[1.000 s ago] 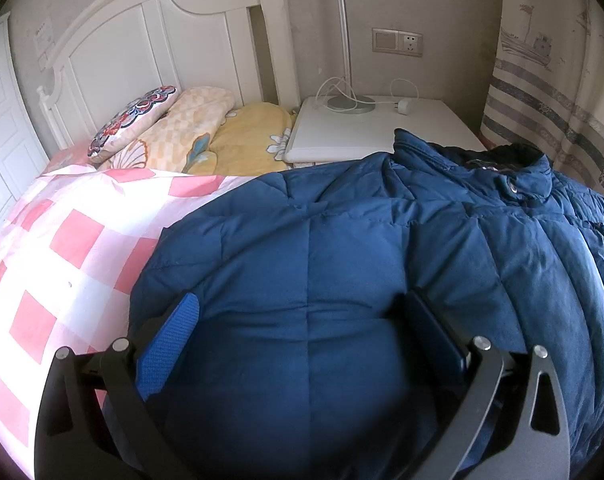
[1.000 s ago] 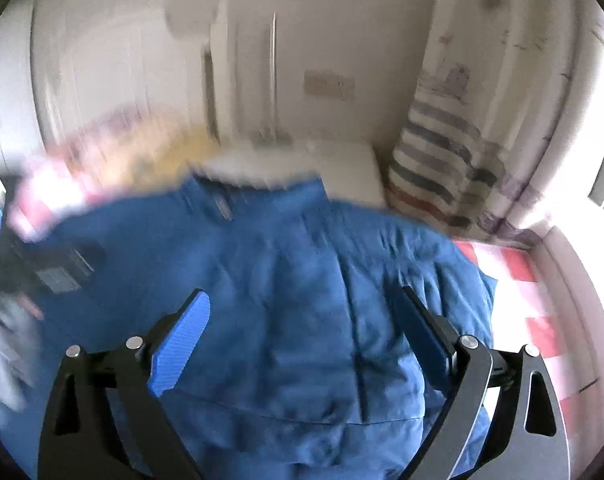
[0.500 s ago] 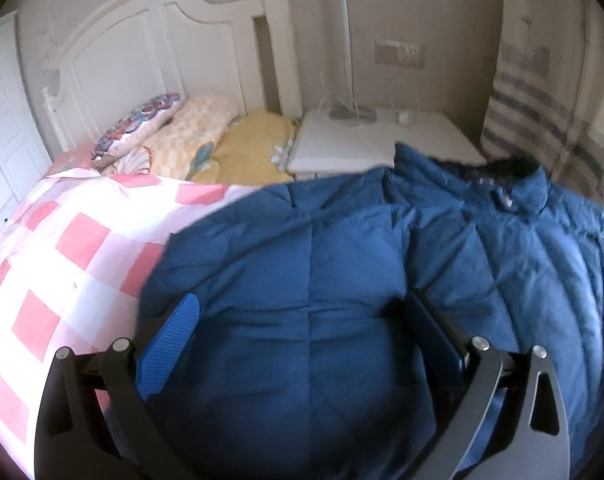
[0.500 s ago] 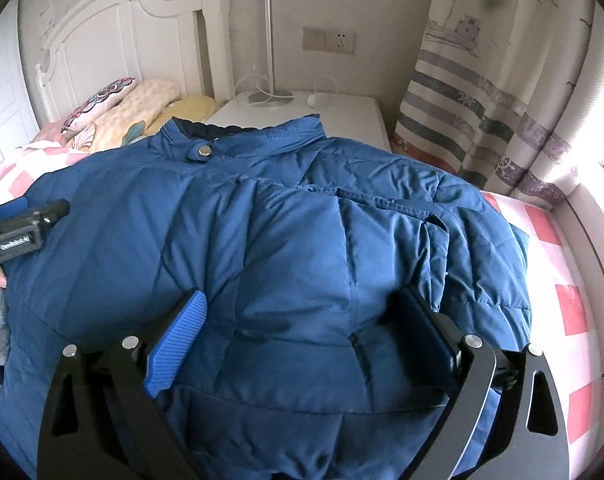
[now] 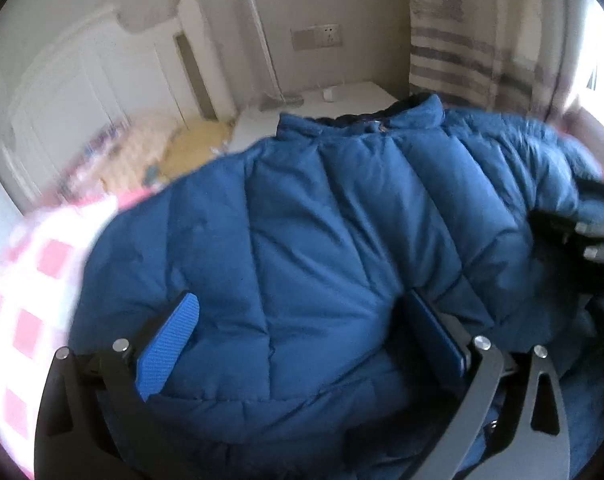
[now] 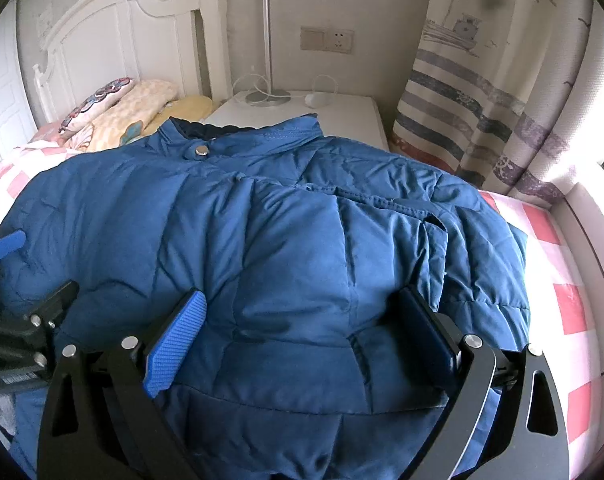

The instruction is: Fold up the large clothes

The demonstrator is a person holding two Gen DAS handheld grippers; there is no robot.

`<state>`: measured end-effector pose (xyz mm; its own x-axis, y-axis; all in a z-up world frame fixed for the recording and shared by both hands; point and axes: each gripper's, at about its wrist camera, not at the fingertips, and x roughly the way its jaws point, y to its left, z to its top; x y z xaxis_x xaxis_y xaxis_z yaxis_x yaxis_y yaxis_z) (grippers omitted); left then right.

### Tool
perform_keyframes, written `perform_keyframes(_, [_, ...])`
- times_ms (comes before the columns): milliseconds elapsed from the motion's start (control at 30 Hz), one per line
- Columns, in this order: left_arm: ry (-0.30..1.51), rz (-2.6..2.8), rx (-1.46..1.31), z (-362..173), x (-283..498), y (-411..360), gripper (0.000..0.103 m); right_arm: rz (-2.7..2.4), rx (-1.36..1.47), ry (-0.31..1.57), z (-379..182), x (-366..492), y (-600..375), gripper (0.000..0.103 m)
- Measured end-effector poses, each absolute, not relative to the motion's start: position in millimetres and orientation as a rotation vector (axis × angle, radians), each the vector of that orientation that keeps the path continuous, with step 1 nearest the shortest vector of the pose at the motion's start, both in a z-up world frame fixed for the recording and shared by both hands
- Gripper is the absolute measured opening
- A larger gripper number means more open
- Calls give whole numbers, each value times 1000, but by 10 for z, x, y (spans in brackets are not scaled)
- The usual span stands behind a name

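One blue padded jacket [image 6: 294, 240] is lying spread across the bed [image 6: 561, 264], its collar [image 6: 242, 136] pointing toward the white headboard [image 6: 114, 44] and the white bedside surface [image 6: 341, 108]. The right wrist view is showing this sharply: one snap button [image 6: 200, 151] on the collar, a folded sleeve part on the jacket's right side, and the pink and white checked bedcover appearing on both sides of the jacket. The left wrist view is blurred, so the pillows are only soft patches of colour there, but it is showing the far window light and the striped curtain [image 5: 473, 52] more from the side. In the right wrist view I am counting three pillows [image 6: 138, 108] by the headboard, one lamp pole [image 6: 266, 36] standing on the surface, one wall socket [image 6: 326, 40] and one curtain. The left gripper [image 5: 302, 340] is resting low over the jacket with its two fingers [image 5: 168, 348] standing wide apart, quilted cloth bulging between them and not pinched. The right gripper [image 6: 302, 336] is doing the same, its fingers [image 6: 174, 344] wide, over the lower part of the jacket. Each view is catching the other gripper at its edge: dark parts at the right edge of the left view, and one blue pad at the left edge of the right view.
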<state>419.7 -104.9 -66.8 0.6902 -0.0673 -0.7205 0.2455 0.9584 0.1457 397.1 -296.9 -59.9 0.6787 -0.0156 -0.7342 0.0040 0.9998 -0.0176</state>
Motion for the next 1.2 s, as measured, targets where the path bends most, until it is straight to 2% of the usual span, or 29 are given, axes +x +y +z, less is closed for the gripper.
perform_keyframes(167, [800, -159, 227, -683, 4217, -1036, 101, -32, -51, 835, -597, 3932, -2882, 92])
perform_keyframes(267, [807, -124, 234, -622, 4111, -1036, 100, -22, 22, 834, -398, 3618, -2866, 92])
perform_keyframes(333, [778, -146, 203, -485, 3862, -964, 99, 34, 61, 784, -289, 3341, -2842, 92])
perform_keyframes(467, [732, -192, 250, -350, 3298, -873, 101, 98, -10, 829, -327, 2867, -2662, 92])
perform_keyframes(567, [792, -208, 329, -579, 3052, -891, 101, 131, -151, 962, -736, 2731, -2430, 92])
perform_keyframes(633, [814, -187, 396, -801, 2999, -943, 101, 127, -103, 957, -713, 2721, -2473, 92])
perform_keyframes(800, [874, -159, 344, -733, 3017, -875, 101, 104, -75, 987, -605, 2602, -2564, 92])
perform_keyframes(967, [805, -122, 320, -525, 2660, -458, 101, 87, -87, 973, -551, 2138, -2849, 92])
perform_keyframes(1067, [895, -56, 350, -801, 2644, -198, 101, 106, -70, 973, -738, 1986, -2971, 95])
perform_keyframes(1200, [943, -58, 189, -750, 2592, 136, 101, 83, -42, 937, -592, 1713, -2969, 95])
